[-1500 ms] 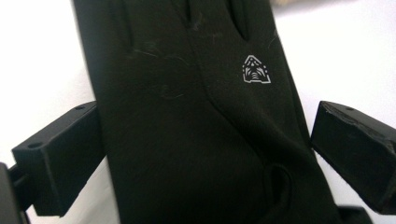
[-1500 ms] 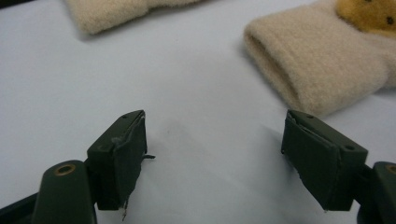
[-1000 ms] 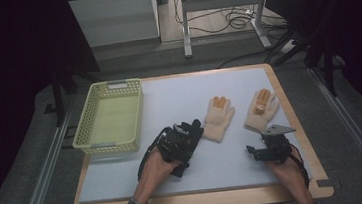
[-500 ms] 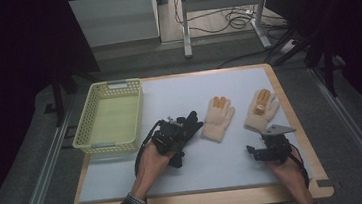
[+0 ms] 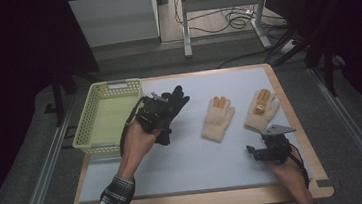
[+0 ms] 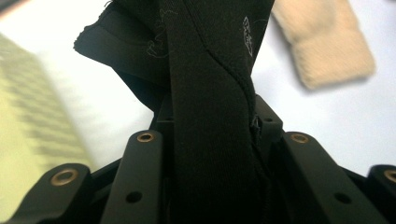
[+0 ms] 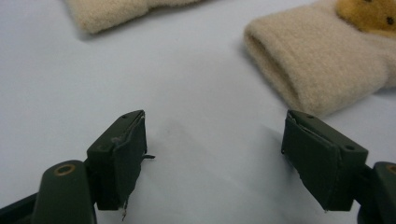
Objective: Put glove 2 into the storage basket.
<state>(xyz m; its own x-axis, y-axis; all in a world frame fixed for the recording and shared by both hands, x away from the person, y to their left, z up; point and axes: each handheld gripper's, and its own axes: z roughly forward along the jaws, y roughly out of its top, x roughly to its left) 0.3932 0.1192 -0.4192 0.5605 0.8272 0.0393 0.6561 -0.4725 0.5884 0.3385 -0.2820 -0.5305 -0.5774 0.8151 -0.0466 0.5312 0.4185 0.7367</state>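
Left claw (image 5: 165, 109), clamped on a black glove (image 6: 210, 116), beside the yellow basket (image 5: 84, 134); right claw (image 7: 215, 154), jaws apart and empty, near a beige glove (image 7: 322, 70).

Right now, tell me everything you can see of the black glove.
The black glove is dark knit-looking fabric with stitched seams and a little pale lint. It is pinched in the shut left tool, lifted off the table, beside the yellow basket. In the high view its fingers point up and away from the hand; in the left gripper view a folded band of it runs up between the jaws, with a loose flap hanging to one side. Nothing else touches it.
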